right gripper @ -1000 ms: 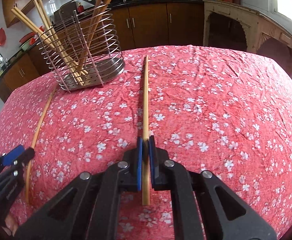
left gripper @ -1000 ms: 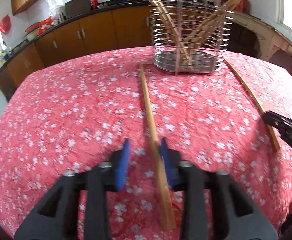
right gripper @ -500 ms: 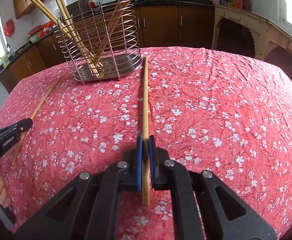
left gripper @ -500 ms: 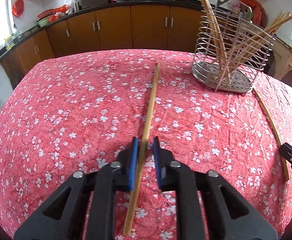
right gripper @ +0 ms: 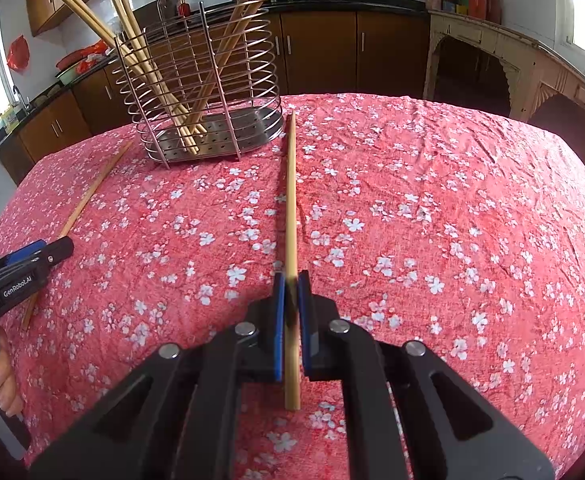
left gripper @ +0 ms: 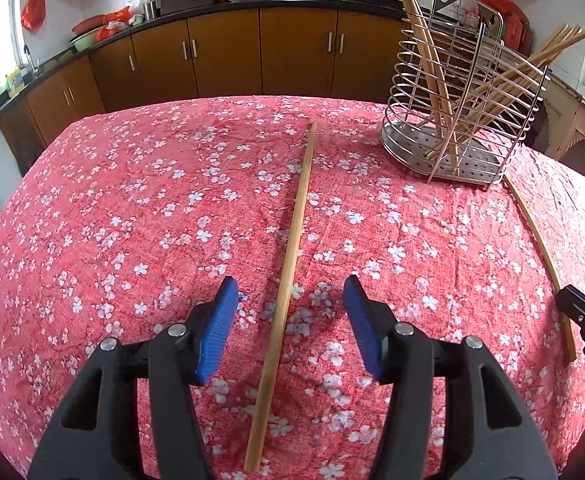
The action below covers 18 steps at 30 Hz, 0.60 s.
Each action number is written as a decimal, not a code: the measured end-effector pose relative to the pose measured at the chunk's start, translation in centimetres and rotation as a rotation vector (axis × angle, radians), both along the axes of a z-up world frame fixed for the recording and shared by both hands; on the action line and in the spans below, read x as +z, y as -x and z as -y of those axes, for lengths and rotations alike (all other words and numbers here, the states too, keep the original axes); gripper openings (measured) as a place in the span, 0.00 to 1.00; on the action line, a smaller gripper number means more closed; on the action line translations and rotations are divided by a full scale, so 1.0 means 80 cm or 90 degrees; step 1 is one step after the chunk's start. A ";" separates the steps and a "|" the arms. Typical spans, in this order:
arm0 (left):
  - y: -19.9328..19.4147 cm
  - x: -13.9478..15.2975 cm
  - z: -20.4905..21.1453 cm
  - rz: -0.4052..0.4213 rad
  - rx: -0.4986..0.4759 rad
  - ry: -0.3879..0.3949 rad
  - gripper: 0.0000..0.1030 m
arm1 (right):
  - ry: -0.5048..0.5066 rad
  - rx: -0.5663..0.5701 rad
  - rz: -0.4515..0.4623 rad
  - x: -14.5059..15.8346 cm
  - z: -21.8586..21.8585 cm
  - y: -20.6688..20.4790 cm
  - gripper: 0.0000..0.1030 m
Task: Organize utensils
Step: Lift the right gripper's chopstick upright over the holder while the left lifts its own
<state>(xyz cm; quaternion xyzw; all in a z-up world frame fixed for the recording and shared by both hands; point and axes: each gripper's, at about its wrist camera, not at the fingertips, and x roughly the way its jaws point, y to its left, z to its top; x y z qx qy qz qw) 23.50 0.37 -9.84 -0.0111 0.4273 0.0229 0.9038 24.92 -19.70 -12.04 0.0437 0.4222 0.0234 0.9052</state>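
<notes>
A wire utensil basket (left gripper: 466, 92) holding several wooden chopsticks stands at the far side of the red floral table; it also shows in the right wrist view (right gripper: 202, 92). My left gripper (left gripper: 290, 330) is open, its blue pads on either side of a chopstick (left gripper: 292, 240) lying flat on the cloth. My right gripper (right gripper: 290, 304) is shut on another chopstick (right gripper: 291, 208), which points toward the basket. That chopstick shows at the right in the left wrist view (left gripper: 540, 252). The left gripper (right gripper: 24, 268) also shows in the right wrist view, at the left.
The red floral tablecloth (left gripper: 132, 220) covers the table. Brown kitchen cabinets (left gripper: 252, 56) and a dark counter with pans run behind it. An old wooden side table (right gripper: 512, 64) stands to the right.
My left gripper closed in on its chopstick half a second ago and has now opened wide again; the chopstick lies on the cloth. My right gripper stays shut on its chopstick and has neared the basket.
</notes>
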 end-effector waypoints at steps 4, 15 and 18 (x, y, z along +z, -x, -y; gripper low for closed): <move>0.001 0.000 -0.003 0.000 -0.010 0.007 0.59 | 0.001 0.000 0.000 0.000 0.002 0.000 0.08; 0.035 0.000 -0.007 -0.008 -0.030 0.004 0.59 | 0.006 -0.003 -0.001 0.002 0.000 0.010 0.08; 0.041 -0.001 -0.003 -0.002 -0.032 -0.018 0.42 | 0.004 -0.005 -0.001 0.002 0.001 0.015 0.08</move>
